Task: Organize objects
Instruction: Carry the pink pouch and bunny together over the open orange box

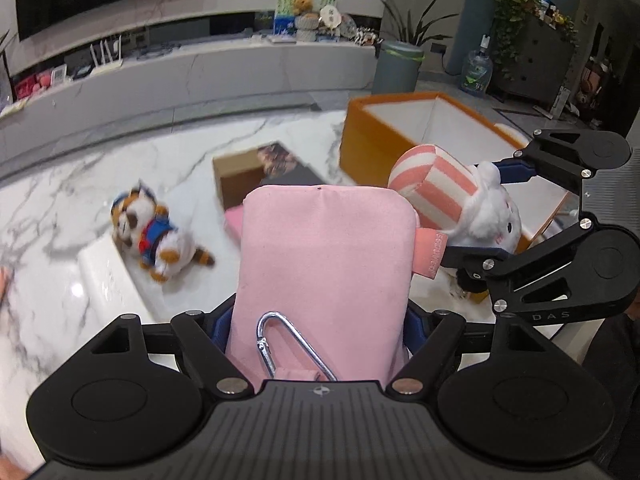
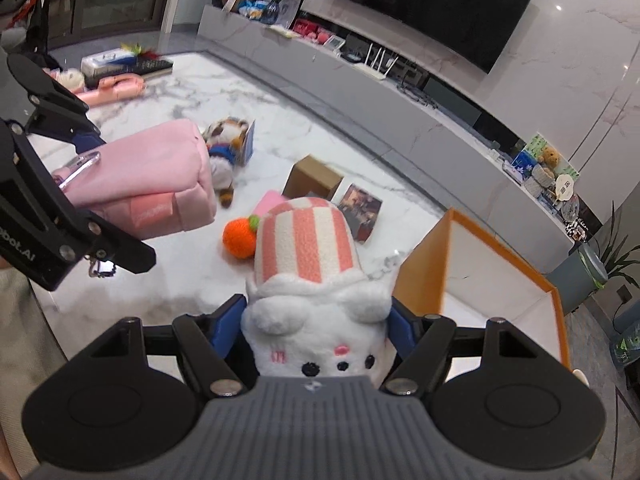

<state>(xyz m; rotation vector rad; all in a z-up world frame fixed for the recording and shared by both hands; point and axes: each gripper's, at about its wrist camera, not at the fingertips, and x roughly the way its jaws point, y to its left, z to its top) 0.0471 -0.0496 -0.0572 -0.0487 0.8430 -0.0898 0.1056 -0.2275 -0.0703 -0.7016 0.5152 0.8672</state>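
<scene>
Pink pouch (image 1: 324,264) clamped between the blue pads of the left gripper (image 1: 320,320), held clear above the marble table (image 1: 60,208); silver carabiner (image 1: 288,344) hanging at its near end. Same pouch in the right wrist view (image 2: 152,176), sticking out past the left gripper (image 2: 86,184). White plush (image 2: 320,320) with a pink-striped hat pinched at the head by the right gripper (image 2: 320,320), face toward the camera, also lifted off the table. In the left wrist view, plush (image 1: 460,200) just right of the pouch, with the right gripper (image 1: 480,216) closed on it.

Below, on the white, grey-veined marble: a raccoon plush (image 1: 156,236) lying on its side against a white box (image 1: 108,276); a brown box (image 1: 240,176) with a dark card (image 1: 276,158) beside it; an orange ball (image 2: 240,238); a flat pink item (image 2: 268,202) near the ball. Orange bin (image 1: 420,132) with white inside standing open at the table's right part, behind the plush.

Beyond the table: a long grey console (image 2: 400,92) along a pale marble wall, a black TV (image 2: 432,4) above it, a router (image 2: 376,64) with white antennas on top. A grey can (image 1: 396,66), plants (image 1: 516,4) and a water jug (image 1: 476,70) at the far right of the left view.

Left jaws wide, gripping the pouch across its width. Right jaws narrower, gripping the plush.
</scene>
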